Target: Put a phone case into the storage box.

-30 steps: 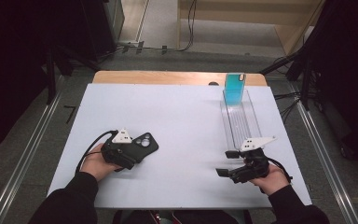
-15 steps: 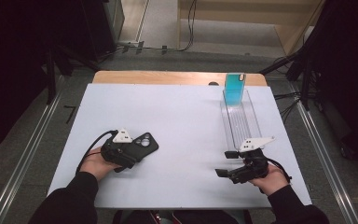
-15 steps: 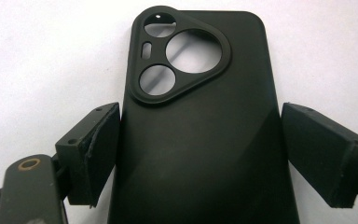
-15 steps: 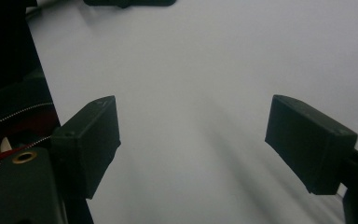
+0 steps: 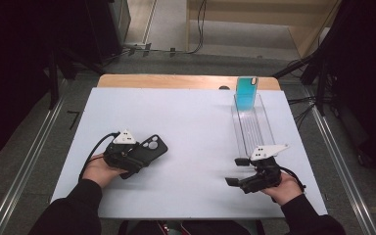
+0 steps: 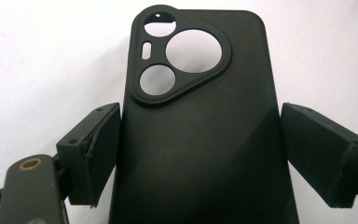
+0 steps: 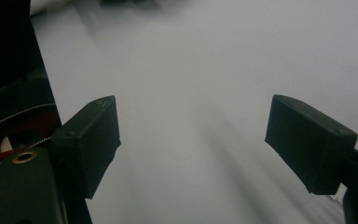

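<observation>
From the high view the white counter [image 5: 196, 127] is evenly and brightly lit from above, while the room around it falls off into near black. Shadows on it are short and soft. The picture is a little grainy, with mild bending of straight lines toward the edges. The left gripper view is sharp — a black case [image 6: 200, 140] shows a dull sheen across its back, and the counter behind it is washed out to near white. The right gripper view is hazy and grey — its far counter is smeared, with a dark vignette at the left.
</observation>
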A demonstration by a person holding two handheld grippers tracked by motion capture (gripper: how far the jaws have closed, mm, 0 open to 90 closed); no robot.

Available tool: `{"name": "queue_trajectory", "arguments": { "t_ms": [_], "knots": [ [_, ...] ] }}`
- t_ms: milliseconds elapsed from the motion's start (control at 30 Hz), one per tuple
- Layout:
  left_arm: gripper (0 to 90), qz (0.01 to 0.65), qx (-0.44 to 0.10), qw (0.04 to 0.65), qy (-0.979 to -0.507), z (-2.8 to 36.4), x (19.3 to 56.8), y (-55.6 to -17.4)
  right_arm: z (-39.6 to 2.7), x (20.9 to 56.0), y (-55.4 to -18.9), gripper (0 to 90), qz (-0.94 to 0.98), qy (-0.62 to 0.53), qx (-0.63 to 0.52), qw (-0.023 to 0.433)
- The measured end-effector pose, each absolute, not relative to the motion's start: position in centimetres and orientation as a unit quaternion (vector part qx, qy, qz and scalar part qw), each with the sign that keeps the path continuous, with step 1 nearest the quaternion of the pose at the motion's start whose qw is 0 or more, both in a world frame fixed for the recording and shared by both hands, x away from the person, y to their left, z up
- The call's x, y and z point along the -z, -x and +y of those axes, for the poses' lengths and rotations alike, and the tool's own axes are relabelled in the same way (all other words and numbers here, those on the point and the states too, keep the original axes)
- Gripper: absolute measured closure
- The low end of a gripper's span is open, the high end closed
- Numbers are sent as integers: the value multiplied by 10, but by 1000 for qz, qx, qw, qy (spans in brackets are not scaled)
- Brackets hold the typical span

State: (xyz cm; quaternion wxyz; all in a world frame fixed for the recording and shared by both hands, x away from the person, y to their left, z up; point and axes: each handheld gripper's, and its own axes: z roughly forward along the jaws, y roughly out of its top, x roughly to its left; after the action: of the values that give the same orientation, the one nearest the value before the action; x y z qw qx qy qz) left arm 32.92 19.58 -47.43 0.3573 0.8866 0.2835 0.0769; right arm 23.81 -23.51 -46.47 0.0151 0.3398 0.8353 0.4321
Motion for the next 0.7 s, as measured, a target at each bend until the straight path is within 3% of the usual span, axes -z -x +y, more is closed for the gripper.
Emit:
{"name": "queue_trajectory", "arguments": {
  "t_ms": [267, 700],
  "knots": [
    [158, 313, -40, 389, -865, 189, 457, -323, -235, 461, -238, 158, 828, -344, -442, 19],
    [156, 347, -49, 405, -845, 177, 446, -313, -233, 451, -239, 157, 808, -367, -460, 27]
  ]
}}
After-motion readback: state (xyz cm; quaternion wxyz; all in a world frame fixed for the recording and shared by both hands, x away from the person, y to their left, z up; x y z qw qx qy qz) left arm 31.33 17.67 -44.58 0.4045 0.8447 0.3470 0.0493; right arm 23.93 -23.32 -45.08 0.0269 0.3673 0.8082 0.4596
